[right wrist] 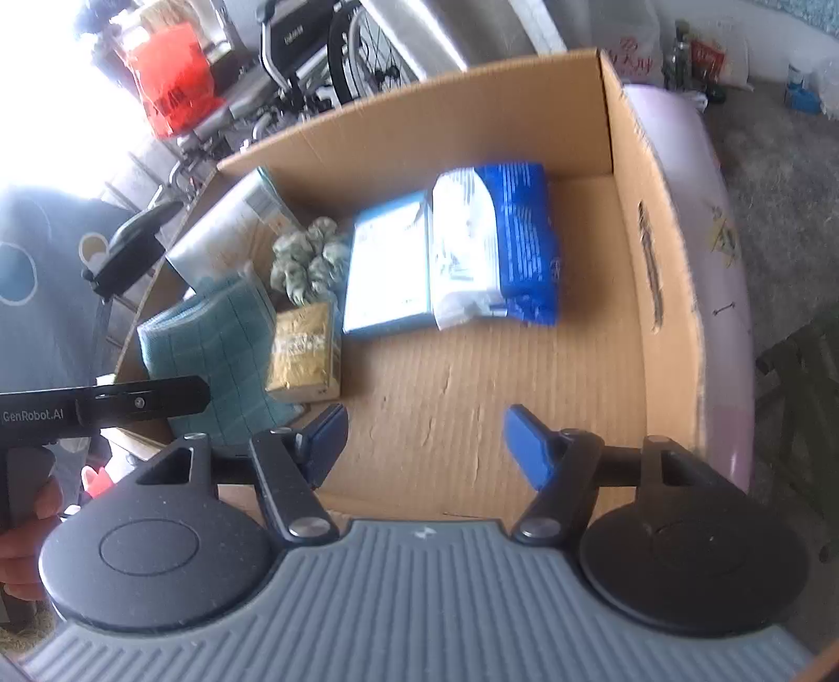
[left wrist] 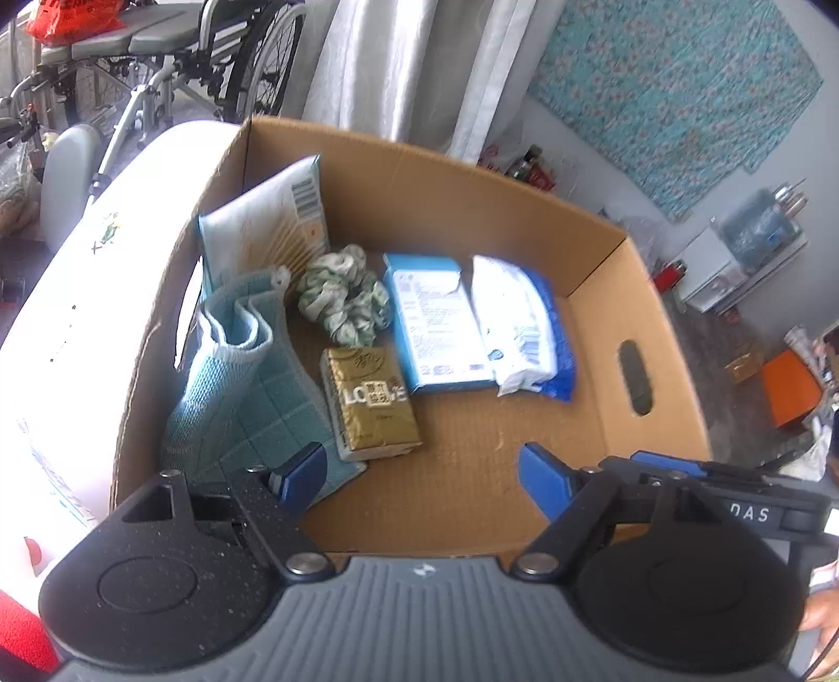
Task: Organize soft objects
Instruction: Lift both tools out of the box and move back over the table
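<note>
The left gripper [left wrist: 419, 472] hung over the near edge of an open cardboard box [left wrist: 619, 294], its blue fingers [left wrist: 301, 472] spread wide with nothing between them. The right gripper [right wrist: 425, 443] hovered over the same box from the other side, its jaws likewise apart and empty above the bare corrugated floor.

Just beyond the left gripper's left finger lay a folded teal cloth [left wrist: 246, 388], bunched up against the box's left wall. Touching its right edge was a gold tissue pack [left wrist: 372, 404], lying flat. Behind that pack sat a green-and-white scrunchie [left wrist: 341, 296], and behind the cloth a pale flat packet with a barcode [left wrist: 267, 220] leaned tilted in the far left corner. To the right of the scrunchie a light blue flat pack [left wrist: 435, 325] lay on the floor, with a white-and-blue soft wipes pack [left wrist: 519, 330] overlapping its right side. The right half of the floor, next to the wall with the handle slot [left wrist: 635, 375], was bare.

The box rested on a pale surface [left wrist: 68, 315]. A wheelchair [left wrist: 173, 68] with an orange bag [left wrist: 68, 18] on it stood behind, beside a pale curtain [left wrist: 398, 68].
</note>
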`<state>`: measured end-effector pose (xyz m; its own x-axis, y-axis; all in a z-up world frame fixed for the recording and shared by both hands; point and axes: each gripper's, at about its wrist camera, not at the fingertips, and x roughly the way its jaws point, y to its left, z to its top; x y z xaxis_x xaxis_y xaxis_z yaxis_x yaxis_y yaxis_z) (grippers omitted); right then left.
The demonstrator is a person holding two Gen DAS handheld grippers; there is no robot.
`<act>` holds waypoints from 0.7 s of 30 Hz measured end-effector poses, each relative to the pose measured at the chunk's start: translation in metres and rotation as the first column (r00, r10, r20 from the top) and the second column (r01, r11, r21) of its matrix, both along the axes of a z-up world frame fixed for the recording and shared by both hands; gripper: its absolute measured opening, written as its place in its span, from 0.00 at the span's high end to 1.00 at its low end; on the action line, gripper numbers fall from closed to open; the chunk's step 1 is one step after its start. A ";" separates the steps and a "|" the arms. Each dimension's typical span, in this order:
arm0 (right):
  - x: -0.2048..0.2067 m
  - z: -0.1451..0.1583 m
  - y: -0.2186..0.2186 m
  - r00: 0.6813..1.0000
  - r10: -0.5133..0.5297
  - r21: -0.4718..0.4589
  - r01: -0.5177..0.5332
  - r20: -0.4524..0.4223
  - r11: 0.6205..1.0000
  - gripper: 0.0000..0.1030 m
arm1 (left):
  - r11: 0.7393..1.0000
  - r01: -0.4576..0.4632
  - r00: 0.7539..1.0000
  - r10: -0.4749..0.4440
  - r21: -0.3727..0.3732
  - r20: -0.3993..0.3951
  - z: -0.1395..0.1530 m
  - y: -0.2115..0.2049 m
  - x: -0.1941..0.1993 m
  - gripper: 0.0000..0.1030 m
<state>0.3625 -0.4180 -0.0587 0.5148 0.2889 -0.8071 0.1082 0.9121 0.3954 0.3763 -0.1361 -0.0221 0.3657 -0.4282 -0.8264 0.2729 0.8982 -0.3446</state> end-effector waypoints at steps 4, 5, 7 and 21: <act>-0.052 0.051 -0.006 0.988 -0.046 -0.013 0.048 0.149 0.999 0.24 | 0.999 0.000 0.995 0.005 -0.049 0.102 0.039 0.015 -0.025 0.16; -0.066 0.063 -0.007 0.981 -0.057 -0.017 0.061 0.185 0.998 0.20 | 0.999 0.006 0.989 0.000 -0.040 0.151 0.052 0.018 -0.036 0.15; -0.100 0.088 -0.006 0.963 -0.088 -0.032 0.100 0.255 0.994 0.15 | 0.999 0.024 0.975 -0.017 -0.029 0.221 0.073 0.025 -0.061 0.13; -0.296 0.132 0.088 0.919 -0.007 -0.368 0.165 0.395 0.915 0.01 | 0.999 -0.050 0.925 0.049 -0.005 0.377 0.100 0.119 -0.244 0.00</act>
